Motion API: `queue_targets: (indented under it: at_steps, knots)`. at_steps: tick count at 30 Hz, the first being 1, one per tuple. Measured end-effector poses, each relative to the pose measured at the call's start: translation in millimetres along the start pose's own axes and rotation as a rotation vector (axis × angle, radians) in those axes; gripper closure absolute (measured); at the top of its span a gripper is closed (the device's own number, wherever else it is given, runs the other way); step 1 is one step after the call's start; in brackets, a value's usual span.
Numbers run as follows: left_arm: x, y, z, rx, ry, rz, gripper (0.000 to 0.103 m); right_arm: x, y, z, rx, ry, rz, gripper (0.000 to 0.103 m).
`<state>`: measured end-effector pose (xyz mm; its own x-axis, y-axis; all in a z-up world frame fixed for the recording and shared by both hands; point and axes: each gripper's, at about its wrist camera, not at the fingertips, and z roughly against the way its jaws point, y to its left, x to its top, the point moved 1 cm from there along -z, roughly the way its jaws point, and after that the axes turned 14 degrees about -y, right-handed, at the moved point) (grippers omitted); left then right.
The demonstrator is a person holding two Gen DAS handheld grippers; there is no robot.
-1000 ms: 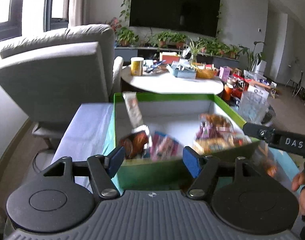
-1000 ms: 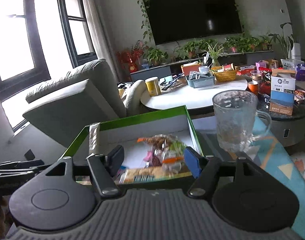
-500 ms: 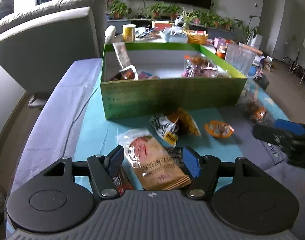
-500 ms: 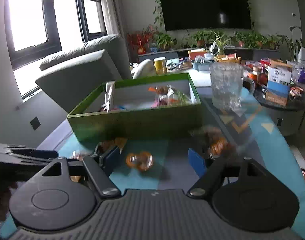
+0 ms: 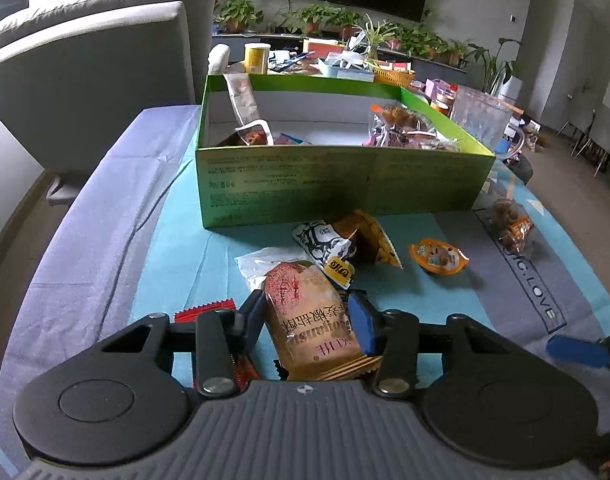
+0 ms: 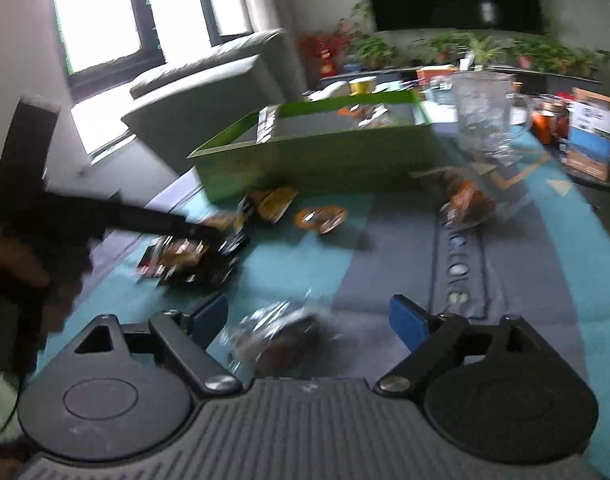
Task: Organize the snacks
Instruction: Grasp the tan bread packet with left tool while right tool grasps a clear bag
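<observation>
left gripper (image 5: 307, 316): clenched on tan snack packet (image 5: 313, 320), lower centre, for boxing | right gripper (image 6: 309, 320): released, straddling blurred packet (image 6: 273, 336) | green box (image 5: 337, 188): upper centre, destination

One green box (image 5: 337, 184), one glass mug (image 5: 481, 118), and at least five loose snack packets (image 5: 437, 256) on the cloth.

Box (image 5: 337, 184) at 12 o'clock on desk (image 5: 117, 216), snacks inside; packets (image 5: 345, 244) before it; glass (image 5: 479, 118) at 2 o'clock; armchair (image 5: 93, 72) at 10 o'clock.
</observation>
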<state>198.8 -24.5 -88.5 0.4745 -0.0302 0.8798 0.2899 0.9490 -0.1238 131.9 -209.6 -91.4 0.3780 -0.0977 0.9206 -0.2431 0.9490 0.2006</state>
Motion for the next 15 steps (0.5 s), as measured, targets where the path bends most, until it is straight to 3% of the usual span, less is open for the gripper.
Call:
queue_targets:
  at_steps: [8, 12, 15]
  knots:
    - [9.9, 3.3, 17.6, 0.010, -0.045, 0.012, 0.062, -11.9, 20.4, -11.0, 0.065, 0.054, 0.160, 0.057]
    - [13.9, 3.9, 22.7, 0.012, -0.062, 0.017, 0.062, -16.6, 26.6, -18.0, 0.048, 0.058, 0.241, 0.057]
    - [15.4, 3.4, 23.8, 0.009, -0.066, 0.015, 0.062, -14.7, 24.6, -22.6, 0.036, 0.065, 0.227, 0.057]
